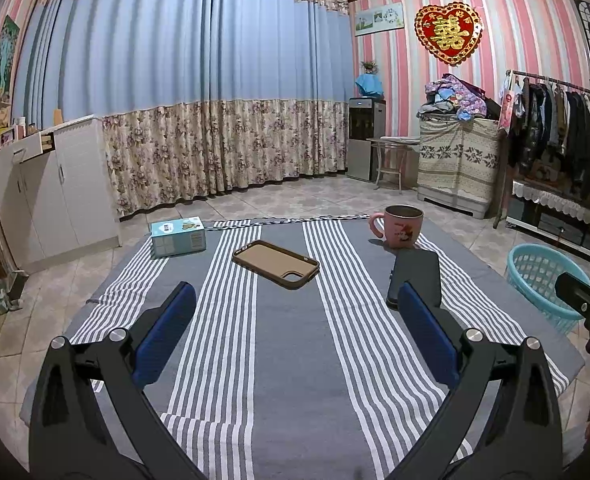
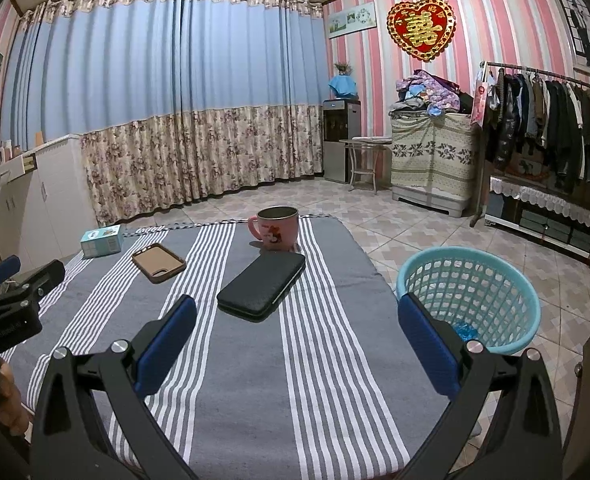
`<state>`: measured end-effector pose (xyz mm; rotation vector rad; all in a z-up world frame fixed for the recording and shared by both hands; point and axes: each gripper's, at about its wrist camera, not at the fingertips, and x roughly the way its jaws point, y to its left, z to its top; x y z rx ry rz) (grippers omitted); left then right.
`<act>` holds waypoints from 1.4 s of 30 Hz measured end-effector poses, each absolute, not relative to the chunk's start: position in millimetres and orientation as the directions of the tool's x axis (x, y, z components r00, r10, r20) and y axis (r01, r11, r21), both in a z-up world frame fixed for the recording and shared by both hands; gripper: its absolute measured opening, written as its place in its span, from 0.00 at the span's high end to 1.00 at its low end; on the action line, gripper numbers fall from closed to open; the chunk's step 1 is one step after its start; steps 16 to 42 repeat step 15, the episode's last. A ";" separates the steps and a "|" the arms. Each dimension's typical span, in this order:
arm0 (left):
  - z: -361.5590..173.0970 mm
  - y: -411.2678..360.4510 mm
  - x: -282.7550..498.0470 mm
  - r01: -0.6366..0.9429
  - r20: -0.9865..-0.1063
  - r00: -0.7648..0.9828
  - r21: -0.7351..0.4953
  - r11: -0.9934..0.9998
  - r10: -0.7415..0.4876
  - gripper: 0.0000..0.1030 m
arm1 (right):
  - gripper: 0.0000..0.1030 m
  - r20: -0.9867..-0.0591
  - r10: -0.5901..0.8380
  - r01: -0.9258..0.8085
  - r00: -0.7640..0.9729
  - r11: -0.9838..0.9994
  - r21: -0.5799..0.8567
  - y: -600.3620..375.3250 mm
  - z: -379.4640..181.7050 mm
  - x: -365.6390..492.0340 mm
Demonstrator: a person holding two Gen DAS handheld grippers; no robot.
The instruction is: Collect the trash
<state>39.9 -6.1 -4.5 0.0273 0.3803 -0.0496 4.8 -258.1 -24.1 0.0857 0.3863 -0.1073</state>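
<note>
A light blue plastic basket (image 2: 471, 300) stands on the floor right of the table, with a small blue crumpled piece (image 2: 466, 330) inside; it also shows in the left wrist view (image 1: 543, 280). My left gripper (image 1: 297, 300) is open and empty above the striped cloth. My right gripper (image 2: 297, 312) is open and empty over the table's right part, its right finger beside the basket. On the table lie a brown phone case (image 1: 276, 264), a black wallet-like case (image 2: 262, 286), a pink mug (image 2: 276, 227) and a light blue box (image 1: 178, 236).
The table wears a grey and white striped cloth (image 1: 295, 360). White cabinets (image 1: 51, 192) stand left, curtains behind, a clothes rack (image 2: 551, 128) and a covered cabinet (image 2: 431, 160) right. Tiled floor surrounds the table.
</note>
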 end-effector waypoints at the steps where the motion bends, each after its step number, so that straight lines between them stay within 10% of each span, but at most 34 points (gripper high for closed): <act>1: -4.5 -5.0 40.1 0.053 -0.372 0.927 0.017 0.998 -0.043 0.05 | 0.04 -0.380 -0.088 0.120 0.921 0.991 0.062 -257.9 -23.8 5.5; 42: -9.0 2.8 42.2 0.055 -0.372 0.927 0.031 0.998 -0.040 0.05 | 0.04 -0.379 -0.088 0.121 0.921 0.991 0.064 -256.5 -24.4 5.9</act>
